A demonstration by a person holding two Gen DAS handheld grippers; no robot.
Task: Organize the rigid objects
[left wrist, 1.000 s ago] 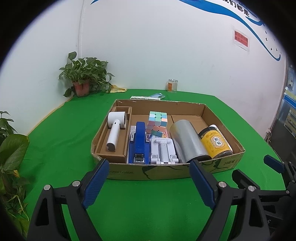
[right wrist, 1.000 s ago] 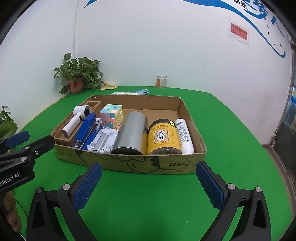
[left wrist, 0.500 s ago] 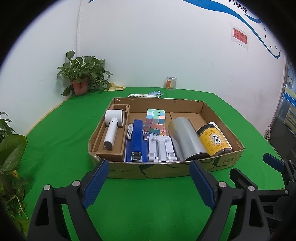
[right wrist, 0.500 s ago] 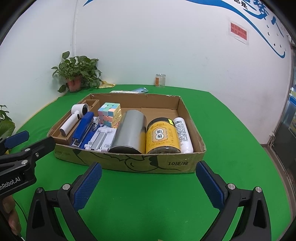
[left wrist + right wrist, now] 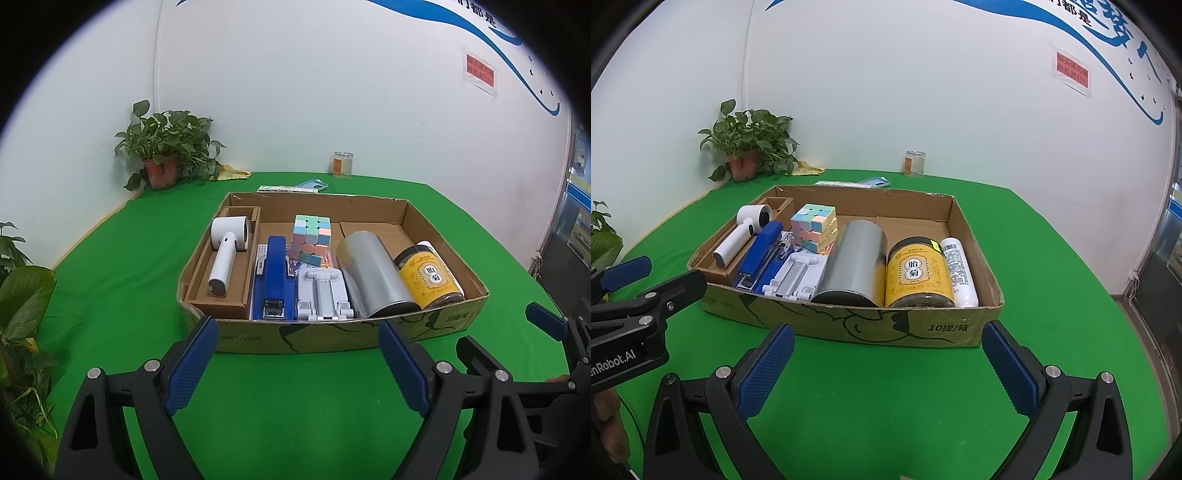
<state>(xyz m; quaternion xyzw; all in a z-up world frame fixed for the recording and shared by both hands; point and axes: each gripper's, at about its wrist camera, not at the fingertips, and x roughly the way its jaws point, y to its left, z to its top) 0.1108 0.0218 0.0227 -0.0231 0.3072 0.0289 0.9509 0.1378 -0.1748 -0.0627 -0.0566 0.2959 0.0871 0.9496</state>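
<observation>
A shallow cardboard box (image 5: 369, 334) stands on the green table, just beyond both grippers. Lying in it from left to right are a white handheld device (image 5: 229, 254) in a small cardboard insert, a blue stapler (image 5: 275, 280), a pastel puzzle cube (image 5: 310, 240), a white folding stand (image 5: 323, 295), a silver cylinder (image 5: 373, 277), a yellow-labelled jar (image 5: 430, 277) and a white bottle (image 5: 958, 271). My left gripper (image 5: 297, 326) is open and empty before the box's front wall. My right gripper (image 5: 888, 332) is likewise open and empty, to the right of the left one.
A potted plant (image 5: 162, 162) stands in the far left corner and a small glass jar (image 5: 342, 165) by the wall. A phone in a blue case (image 5: 312, 185) and a paper lie behind the box. Leaves (image 5: 22, 295) hang over the table's left edge.
Both views have shifted only slightly. The grippers stay open and the box's contents lie as before.
</observation>
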